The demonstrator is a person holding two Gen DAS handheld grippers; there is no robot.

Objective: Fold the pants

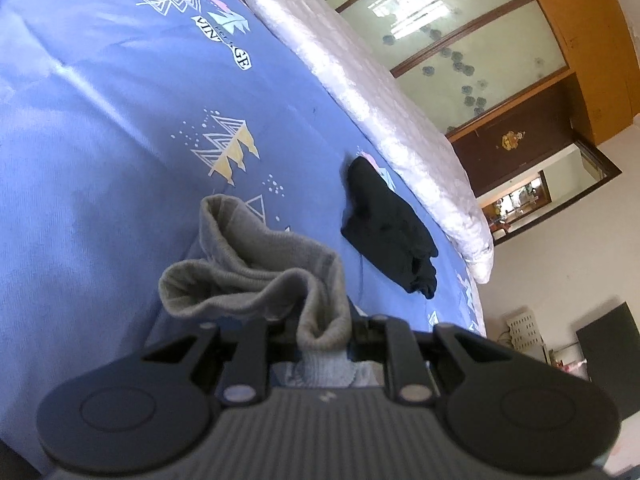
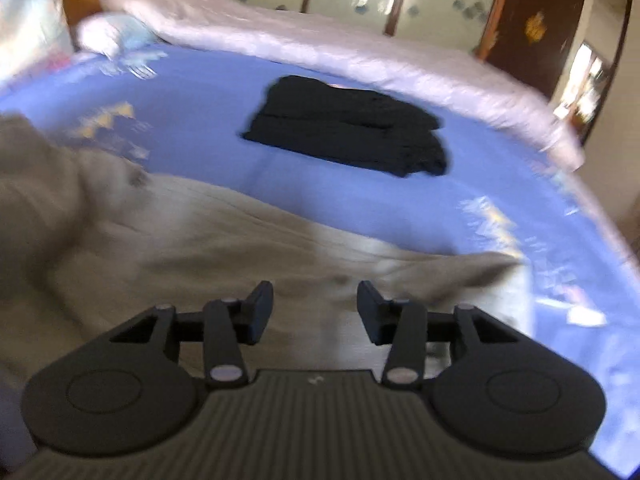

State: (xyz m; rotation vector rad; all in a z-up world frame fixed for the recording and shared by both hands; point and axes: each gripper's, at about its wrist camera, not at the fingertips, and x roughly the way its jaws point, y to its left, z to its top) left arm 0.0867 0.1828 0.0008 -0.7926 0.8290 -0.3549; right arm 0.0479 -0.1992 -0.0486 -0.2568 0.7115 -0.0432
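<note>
1. The pants (image 1: 256, 268) are plain grey-beige.
2. The bedsheet (image 1: 100, 140) is blue, printed with white and yellow mountain outlines.
3. The folded garment (image 2: 348, 128) is black.
4. The quilt (image 1: 360, 92) is pale pink.
5. Both grippers are black.

You can read one word in the left wrist view. It says "VINTAGE" in dark letters on a white ribbon shape. The ribbon is printed on the blue bed sheet (image 1: 100, 128), next to some little triangle trees. In the right wrist view the sheet's pictures are too blurry, so you can read nothing there.
</note>
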